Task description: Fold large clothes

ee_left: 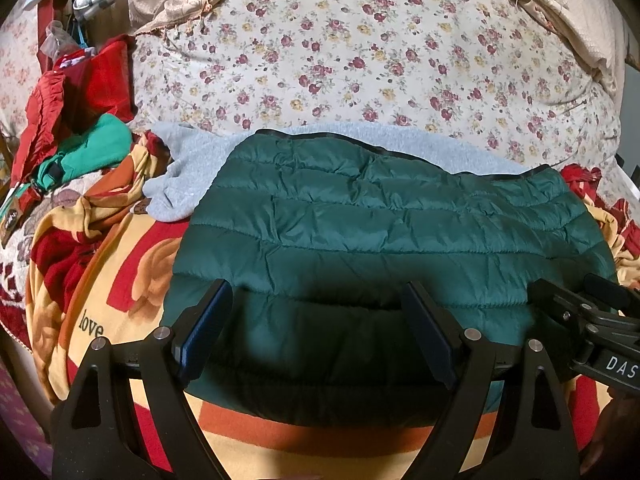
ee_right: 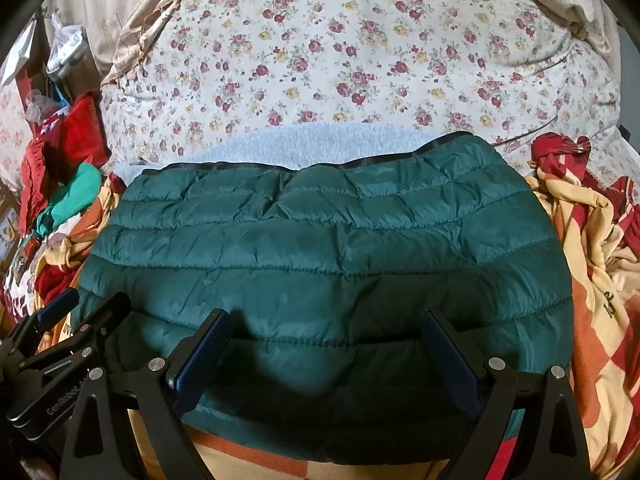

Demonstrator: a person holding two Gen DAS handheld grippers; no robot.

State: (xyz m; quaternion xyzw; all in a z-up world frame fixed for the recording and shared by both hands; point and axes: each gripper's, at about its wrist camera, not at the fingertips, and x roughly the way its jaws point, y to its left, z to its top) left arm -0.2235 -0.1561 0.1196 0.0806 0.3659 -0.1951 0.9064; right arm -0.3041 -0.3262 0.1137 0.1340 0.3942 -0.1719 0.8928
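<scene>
A dark green quilted puffer jacket (ee_left: 360, 232) lies folded flat on the bed, on top of a light grey fleece garment (ee_left: 188, 168). It also fills the middle of the right wrist view (ee_right: 312, 248), with the grey fleece (ee_right: 280, 148) behind it. My left gripper (ee_left: 318, 332) is open and empty, just above the jacket's near edge, toward its left half. My right gripper (ee_right: 326, 356) is open and empty above the near edge, toward its right half. The right gripper shows at the left wrist view's right edge (ee_left: 592, 320). The left gripper shows at the right wrist view's left edge (ee_right: 60, 344).
A yellow, red and orange blanket (ee_left: 120, 304) lies under the jacket and bunches up at the right (ee_right: 600, 264). A floral quilt (ee_left: 360, 52) rises behind. Red and green clothes (ee_left: 80, 120) are piled at the far left.
</scene>
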